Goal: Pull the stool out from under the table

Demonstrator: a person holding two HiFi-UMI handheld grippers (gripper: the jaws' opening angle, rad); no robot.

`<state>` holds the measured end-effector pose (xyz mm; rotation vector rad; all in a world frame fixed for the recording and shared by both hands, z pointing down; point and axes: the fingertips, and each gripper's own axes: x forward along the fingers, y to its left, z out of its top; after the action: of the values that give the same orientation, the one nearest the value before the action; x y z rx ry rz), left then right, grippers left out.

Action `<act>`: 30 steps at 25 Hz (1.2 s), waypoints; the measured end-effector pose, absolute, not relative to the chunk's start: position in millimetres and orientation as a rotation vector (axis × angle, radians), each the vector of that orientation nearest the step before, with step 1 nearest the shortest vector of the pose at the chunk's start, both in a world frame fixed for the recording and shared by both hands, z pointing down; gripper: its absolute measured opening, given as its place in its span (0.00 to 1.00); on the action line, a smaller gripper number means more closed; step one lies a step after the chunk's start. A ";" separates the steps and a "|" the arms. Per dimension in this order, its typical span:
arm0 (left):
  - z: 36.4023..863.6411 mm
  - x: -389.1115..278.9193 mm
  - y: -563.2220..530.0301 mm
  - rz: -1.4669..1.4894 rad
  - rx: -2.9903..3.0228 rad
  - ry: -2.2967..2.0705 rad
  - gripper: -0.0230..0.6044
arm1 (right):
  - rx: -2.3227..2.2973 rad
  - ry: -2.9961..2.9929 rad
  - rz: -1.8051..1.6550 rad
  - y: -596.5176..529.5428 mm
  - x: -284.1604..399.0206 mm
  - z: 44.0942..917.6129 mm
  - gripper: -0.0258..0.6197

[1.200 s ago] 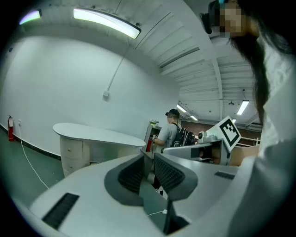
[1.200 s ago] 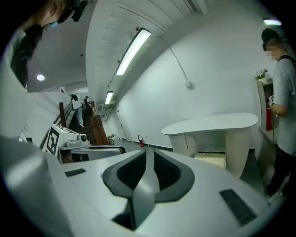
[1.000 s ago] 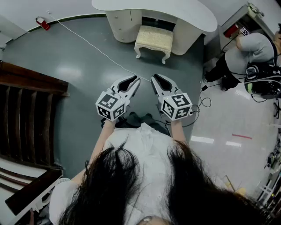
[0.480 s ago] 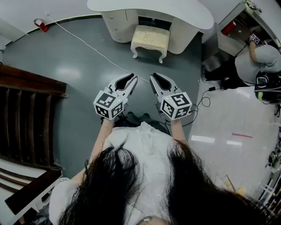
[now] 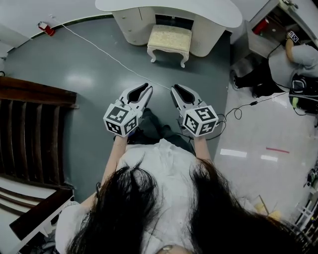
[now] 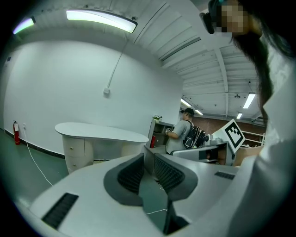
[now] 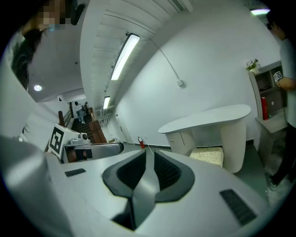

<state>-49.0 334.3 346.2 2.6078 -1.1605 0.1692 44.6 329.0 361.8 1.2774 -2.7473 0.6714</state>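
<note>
Stepping forward since a second ago, the person now shows a leg (image 5: 155, 125) between the left hand-held gripper (image 5: 144, 90) and the right hand-held gripper (image 5: 176, 91). Both have their jaws pressed together on nothing. This looks like the approach, with no contact yet. Well ahead, the stool (image 5: 170, 39) sits half tucked under the bench (image 5: 213, 11). Its front faces the person and its long axis runs left-right along the bench.

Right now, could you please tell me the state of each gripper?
Left gripper: closed, holding nothing.
Right gripper: closed, holding nothing.
</note>
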 end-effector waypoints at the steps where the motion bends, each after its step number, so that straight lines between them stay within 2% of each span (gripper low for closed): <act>1: 347.4 -51.5 331.5 0.167 2.604 -1.161 0.16 | 1.281 -2.744 0.680 326.7 43.5 363.6 0.14; 9: 354.9 -73.6 283.2 0.132 2.603 -1.109 0.16 | 1.337 -2.697 0.699 284.9 30.7 374.2 0.14; 21: 357.0 -132.6 150.0 0.161 2.622 -0.984 0.16 | 1.422 -2.618 0.746 154.9 -24.0 383.9 0.14; 30: 370.1 -168.4 94.7 0.185 2.627 -0.929 0.16 | 1.499 -2.520 0.835 122.5 -36.7 412.3 0.14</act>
<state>-168.4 94.7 370.1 2.6268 -0.9287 0.1852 -36.7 122.5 412.3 1.4989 -2.5200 0.8346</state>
